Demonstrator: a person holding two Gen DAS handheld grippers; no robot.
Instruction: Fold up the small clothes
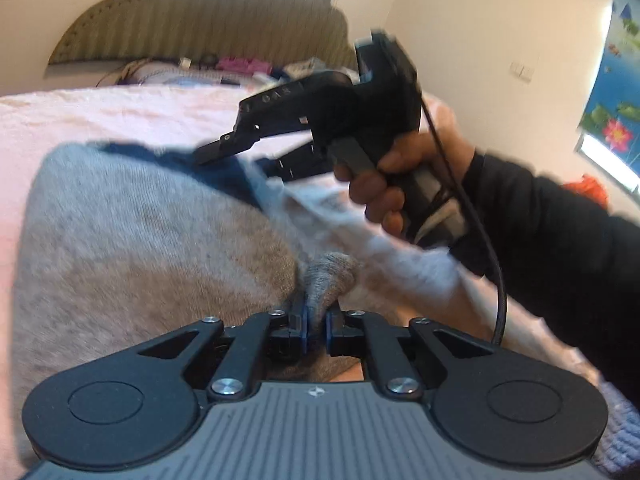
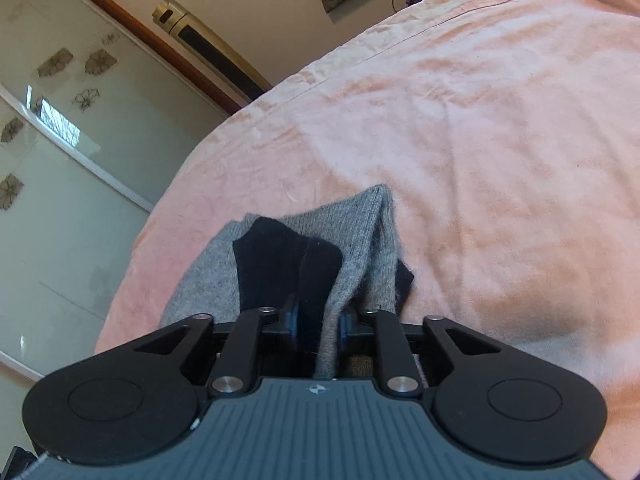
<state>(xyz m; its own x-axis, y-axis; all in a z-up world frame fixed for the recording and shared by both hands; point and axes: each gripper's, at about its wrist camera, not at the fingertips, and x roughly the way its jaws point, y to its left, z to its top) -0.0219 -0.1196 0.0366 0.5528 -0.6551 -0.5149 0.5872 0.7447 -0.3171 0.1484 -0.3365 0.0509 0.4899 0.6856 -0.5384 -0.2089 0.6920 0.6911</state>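
Beyond the grey knitted garment with dark navy trim (image 2: 360, 248), the wide pink bedspread (image 2: 500, 140) lies bare; cluttered bedding (image 1: 224, 68) crowds the padded striped headboard (image 1: 224, 20).

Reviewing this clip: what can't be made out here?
- Left wrist view: right gripper is motion-blurred; its lower finger hides behind the grey garment.
- Right wrist view: whether the pads press the garment cannot be told.
- Left wrist view: white label too blurred to read.

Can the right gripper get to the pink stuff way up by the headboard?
Probably not from here. The right gripper has sock fabric between its jaws, and the pink things lie far across the bed, beyond the sock. Nothing blocks the way; they just look too far.
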